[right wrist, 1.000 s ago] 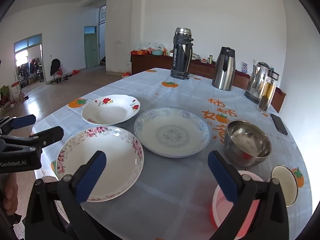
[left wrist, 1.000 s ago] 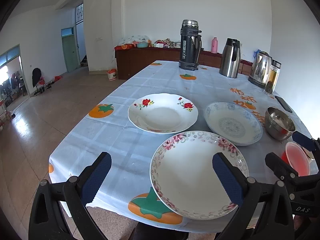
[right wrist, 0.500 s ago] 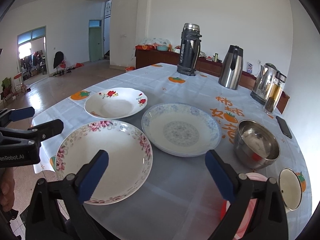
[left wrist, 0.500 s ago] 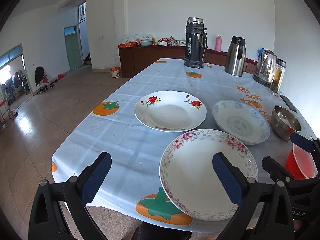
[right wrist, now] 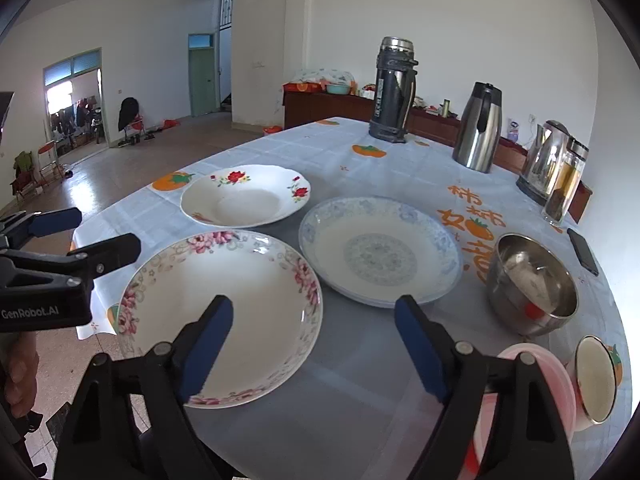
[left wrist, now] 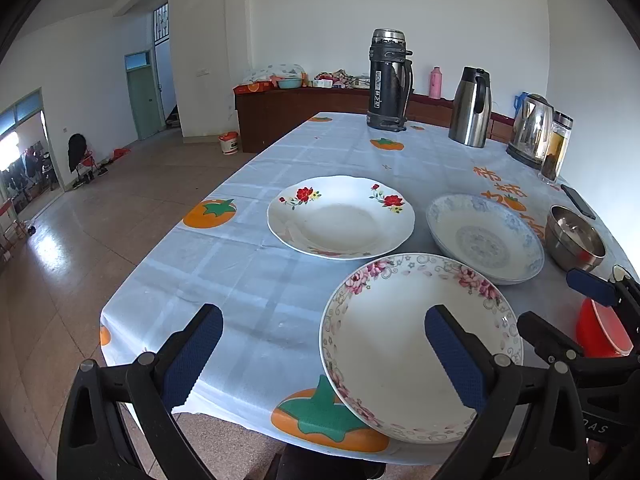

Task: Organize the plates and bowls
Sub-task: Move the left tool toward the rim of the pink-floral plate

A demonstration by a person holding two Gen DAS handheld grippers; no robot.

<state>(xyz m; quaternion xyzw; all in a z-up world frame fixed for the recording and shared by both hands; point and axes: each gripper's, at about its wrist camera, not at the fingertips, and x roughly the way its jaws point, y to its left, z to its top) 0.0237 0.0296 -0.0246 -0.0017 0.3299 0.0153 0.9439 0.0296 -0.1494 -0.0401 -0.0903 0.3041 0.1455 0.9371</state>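
- your left gripper [left wrist: 322, 354] has its jaws spread wide and grasps nothing, hanging over the near table edge beside the pink-flowered plate [left wrist: 420, 344].
- your right gripper [right wrist: 314, 346] is likewise released, above that plate's right rim.
- the red-flowered plate [right wrist: 244, 194] lies behind it, and the blue-patterned plate [right wrist: 380, 250] just beside both.
- the steel bowl [right wrist: 532, 284] sits right of the blue one; the pink bowl [right wrist: 560, 384] and a small white cup [right wrist: 596, 378] are nearest you.
- everything rests on the persimmon-print tablecloth [left wrist: 280, 272].
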